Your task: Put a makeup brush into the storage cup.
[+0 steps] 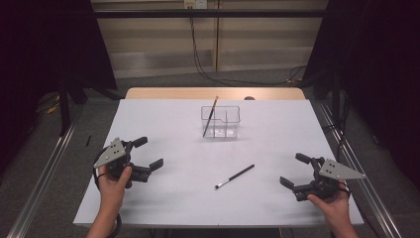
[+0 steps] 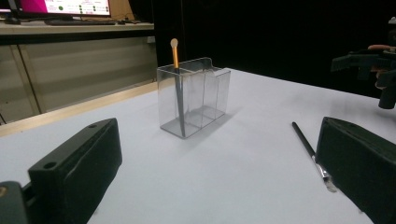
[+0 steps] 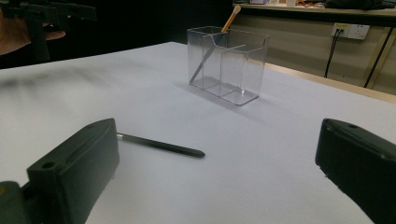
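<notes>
High view: white table (image 1: 163, 208) with both grippers at the near edge. At near left, the left gripper (image 1: 148, 153), held in a person's hand (image 1: 113, 186), has its jaws spread wide and grips nothing. At near right, the right gripper (image 1: 295, 171), held in the other hand (image 1: 333, 206), is likewise wide open and empty. Between the two grippers and slightly farther in, a black-handled brush (image 1: 235, 177) lies flat on the table, well apart from both, its bristle end toward the near left. Farther back, near the table's centre line, stands a clear plastic organizer (image 1: 221, 122) with compartments; an orange-handled brush (image 1: 210, 117) leans in its left compartment, the handle tip rising above the rim. Beyond the table, cables (image 1: 198, 54) hang before a pale wall.

Left gripper view: the black jaws stand far apart, with the black-handled brush (image 2: 309, 149) just beside the right-hand jaw and the organizer (image 2: 194, 95) farther off.

Right gripper view: the jaws are equally wide, the black-handled brush (image 3: 161, 145) lying near the left-hand jaw, the organizer (image 3: 227, 63) beyond.
</notes>
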The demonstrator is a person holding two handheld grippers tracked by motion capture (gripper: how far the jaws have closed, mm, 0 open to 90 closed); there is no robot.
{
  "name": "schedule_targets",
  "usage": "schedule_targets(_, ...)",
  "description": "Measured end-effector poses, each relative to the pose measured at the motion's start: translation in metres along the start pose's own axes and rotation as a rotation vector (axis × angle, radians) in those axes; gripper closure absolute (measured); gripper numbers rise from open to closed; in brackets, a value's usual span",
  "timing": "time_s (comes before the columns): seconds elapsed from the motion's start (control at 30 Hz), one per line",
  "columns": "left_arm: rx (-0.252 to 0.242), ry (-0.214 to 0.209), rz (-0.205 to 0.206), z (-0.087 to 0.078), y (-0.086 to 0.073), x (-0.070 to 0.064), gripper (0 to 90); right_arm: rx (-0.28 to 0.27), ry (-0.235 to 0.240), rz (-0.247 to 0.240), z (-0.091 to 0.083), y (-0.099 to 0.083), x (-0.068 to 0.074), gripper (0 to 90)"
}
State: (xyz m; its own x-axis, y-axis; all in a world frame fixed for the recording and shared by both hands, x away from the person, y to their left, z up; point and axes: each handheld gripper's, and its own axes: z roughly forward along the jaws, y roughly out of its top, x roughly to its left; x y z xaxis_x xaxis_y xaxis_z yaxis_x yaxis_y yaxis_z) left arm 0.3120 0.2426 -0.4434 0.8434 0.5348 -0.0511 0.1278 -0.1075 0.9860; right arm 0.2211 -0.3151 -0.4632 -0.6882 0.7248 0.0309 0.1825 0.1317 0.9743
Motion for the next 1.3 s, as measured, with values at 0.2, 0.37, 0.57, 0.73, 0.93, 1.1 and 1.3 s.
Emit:
schedule_targets(0.2, 0.008, 0.005, 0.004, -0.007, -0.002, -0.001, 0.5, 0.001, 0.002, 0.0, 0.003, 0.001, 0.0, 0.0)
schedule_targets(0.37, 0.003, 0.018, 0.0, -0.016, -0.003, -0.002, 0.5, -0.003, 0.004, 0.0, 0.005, 0.001, -0.001, 0.0)
schedule_targets(0.57, 0.012, 0.038, 0.001, -0.027, -0.006, 0.0, 0.5, 0.001, 0.014, -0.003, 0.01, 0.002, -0.001, 0.0)
schedule_targets(0.73, 0.023, 0.052, 0.014, -0.034, -0.008, -0.001, 0.5, 0.0, 0.025, -0.005, 0.015, 0.003, -0.001, 0.0)
schedule_targets(0.93, 0.016, 0.059, 0.012, -0.041, -0.011, -0.004, 0.5, -0.003, 0.03, -0.002, 0.018, 0.004, -0.002, 0.0)
schedule_targets(1.1, 0.012, 0.065, 0.009, -0.045, -0.012, -0.004, 0.5, -0.001, 0.028, 0.001, 0.02, 0.004, -0.003, 0.0)
schedule_targets(1.3, 0.012, 0.067, 0.016, -0.045, -0.013, -0.003, 0.5, 0.006, 0.03, -0.006, 0.022, 0.004, -0.003, 0.0)
